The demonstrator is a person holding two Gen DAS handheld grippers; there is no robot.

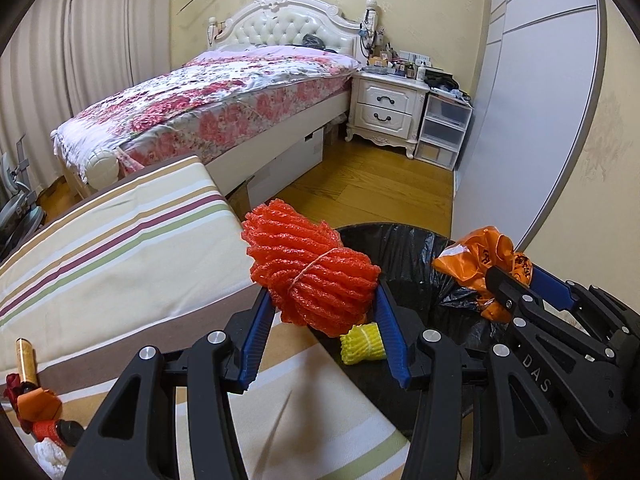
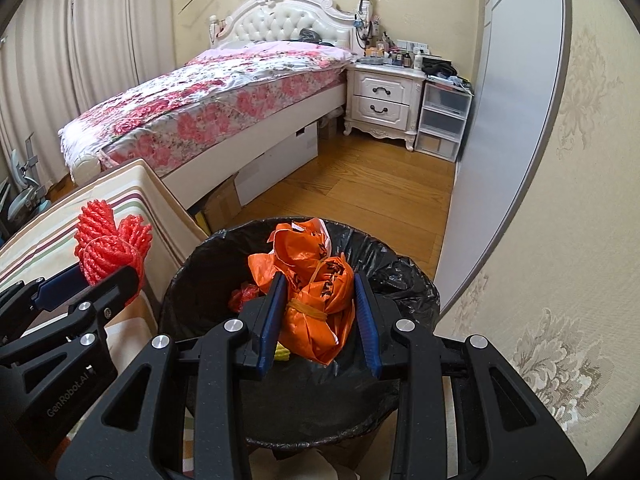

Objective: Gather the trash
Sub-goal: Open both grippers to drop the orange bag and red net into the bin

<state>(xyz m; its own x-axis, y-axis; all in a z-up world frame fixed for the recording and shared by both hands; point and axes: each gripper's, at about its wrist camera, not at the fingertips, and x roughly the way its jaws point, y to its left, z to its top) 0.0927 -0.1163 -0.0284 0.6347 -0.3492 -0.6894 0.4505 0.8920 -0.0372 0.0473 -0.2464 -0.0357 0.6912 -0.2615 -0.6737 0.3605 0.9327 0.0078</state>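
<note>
My left gripper is shut on a red foam net bundle tied with string. It hangs by the left rim of a bin lined with a black bag. A yellow foam net lies inside the bin. My right gripper is shut on a knotted orange plastic bag, held over the bin, where a small red scrap also lies. In the right wrist view, the left gripper and its red bundle show at the left. The right gripper with the orange bag shows in the left wrist view.
A striped cushioned surface stands left of the bin, with a gold tube, orange paper and a white wad at its near corner. Beyond are wooden floor, a floral bed, a nightstand and a grey wardrobe door.
</note>
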